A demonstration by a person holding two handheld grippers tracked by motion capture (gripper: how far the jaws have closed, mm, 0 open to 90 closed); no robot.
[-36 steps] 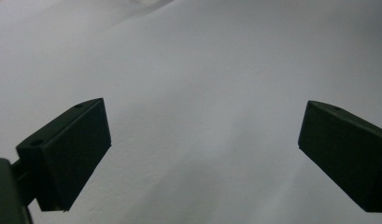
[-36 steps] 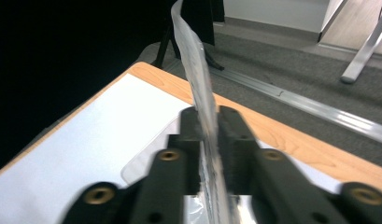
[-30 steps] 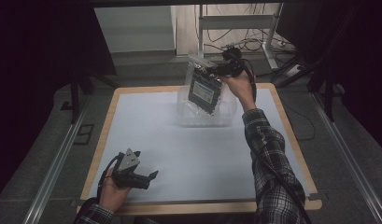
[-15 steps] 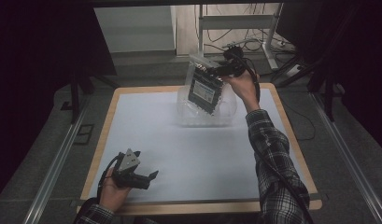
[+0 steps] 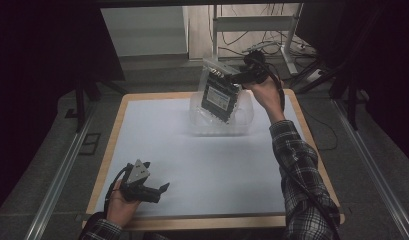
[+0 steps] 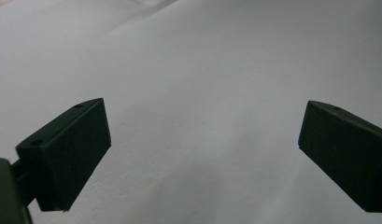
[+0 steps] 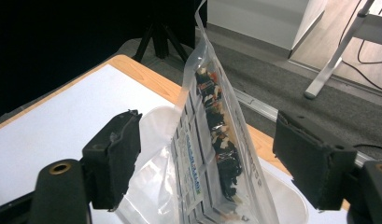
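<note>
Standing in the clear tub point(image 5: 242, 122) at the table's far edge, the sealed pouch point(image 7: 212, 154) sits between the right gripper point(image 7: 205, 158)'s jaws, just opened wide, indicating release; left gripper point(image 6: 202, 154) idle, open.

We are seeing dim overhead light leaving the room's edges black; the white table point(image 5: 202, 165) is glowing softly, while the near jaws are blurring slightly.

A clear plastic bag point(image 7: 212, 154) holds a dark pack with a white-and-blue label. The tabletop point(image 5: 202, 165) is white with a light wood rim. The sleeve point(image 5: 304, 175) is dark plaid.
</note>
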